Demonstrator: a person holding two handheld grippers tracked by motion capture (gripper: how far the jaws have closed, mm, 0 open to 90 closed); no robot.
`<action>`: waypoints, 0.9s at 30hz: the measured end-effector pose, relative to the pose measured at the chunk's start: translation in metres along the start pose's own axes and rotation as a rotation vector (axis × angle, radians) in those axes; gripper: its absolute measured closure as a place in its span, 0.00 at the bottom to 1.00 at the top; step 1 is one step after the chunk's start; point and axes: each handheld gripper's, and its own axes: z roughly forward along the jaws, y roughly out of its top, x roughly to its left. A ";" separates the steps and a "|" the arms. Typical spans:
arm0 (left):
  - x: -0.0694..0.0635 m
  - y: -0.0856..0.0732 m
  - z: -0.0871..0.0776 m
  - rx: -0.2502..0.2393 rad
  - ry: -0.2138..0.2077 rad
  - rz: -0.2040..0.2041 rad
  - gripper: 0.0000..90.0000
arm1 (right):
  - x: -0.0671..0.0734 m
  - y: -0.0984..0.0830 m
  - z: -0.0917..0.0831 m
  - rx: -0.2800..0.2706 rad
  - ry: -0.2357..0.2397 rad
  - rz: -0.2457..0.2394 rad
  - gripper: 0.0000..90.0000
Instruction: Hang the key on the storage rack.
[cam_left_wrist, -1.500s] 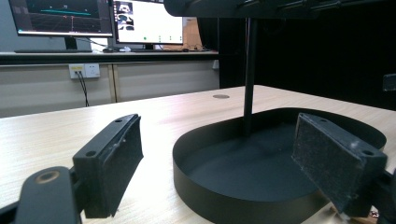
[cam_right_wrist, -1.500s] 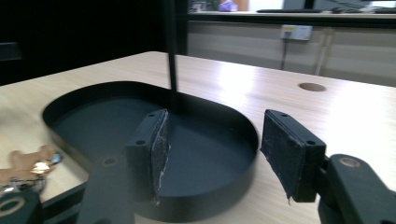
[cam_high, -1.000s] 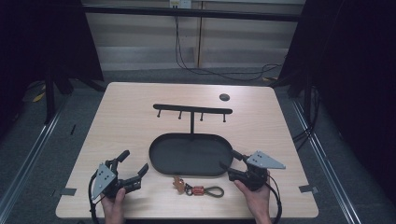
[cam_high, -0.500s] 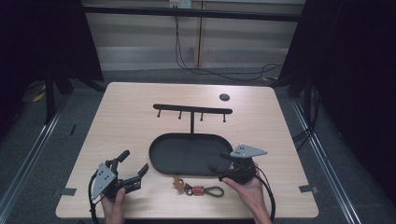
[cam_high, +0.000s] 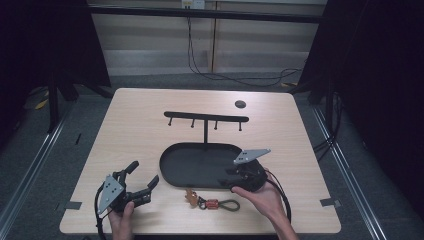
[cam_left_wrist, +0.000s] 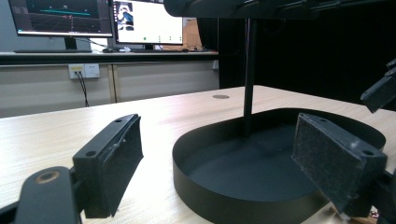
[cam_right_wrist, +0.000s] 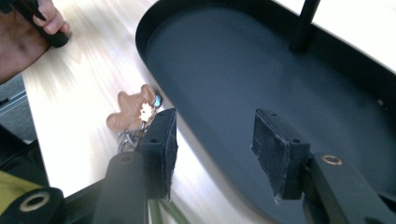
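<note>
A keychain (cam_high: 210, 203) with a brown gingerbread charm (cam_right_wrist: 130, 109), a red piece and a green loop lies on the table just in front of the black oval tray (cam_high: 200, 165). A post (cam_high: 205, 134) rises from the tray and carries a hook bar (cam_high: 206, 118). My right gripper (cam_high: 231, 179) hovers over the tray's front right rim. Its jaws have just been closing and stand half open (cam_right_wrist: 212, 149) with nothing gripped; the rim passes beneath the gap. My left gripper (cam_high: 144, 172) rests open at the front left, facing the tray (cam_left_wrist: 210, 196).
A small dark disc (cam_high: 240, 104) is set in the tabletop at the back right. Cables trail from both grippers over the front edge. The hand holding the left gripper (cam_right_wrist: 28, 28) appears beyond the charm in the right gripper view. Monitors stand behind the table.
The right gripper has moved left along the tray's front edge and risen slightly, now partly over the tray. The left gripper and the keychain have stayed put.
</note>
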 end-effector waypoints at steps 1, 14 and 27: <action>0.000 0.000 0.000 0.000 0.001 -0.001 0.17 | 0.000 0.000 0.000 0.011 0.007 0.004 0.58; 0.000 0.000 0.000 -0.002 0.003 0.000 0.17 | -0.007 -0.011 -0.001 0.224 0.141 0.023 0.69; 0.000 0.000 0.000 -0.003 0.003 0.000 0.17 | -0.006 -0.023 0.004 0.383 0.151 -0.010 0.87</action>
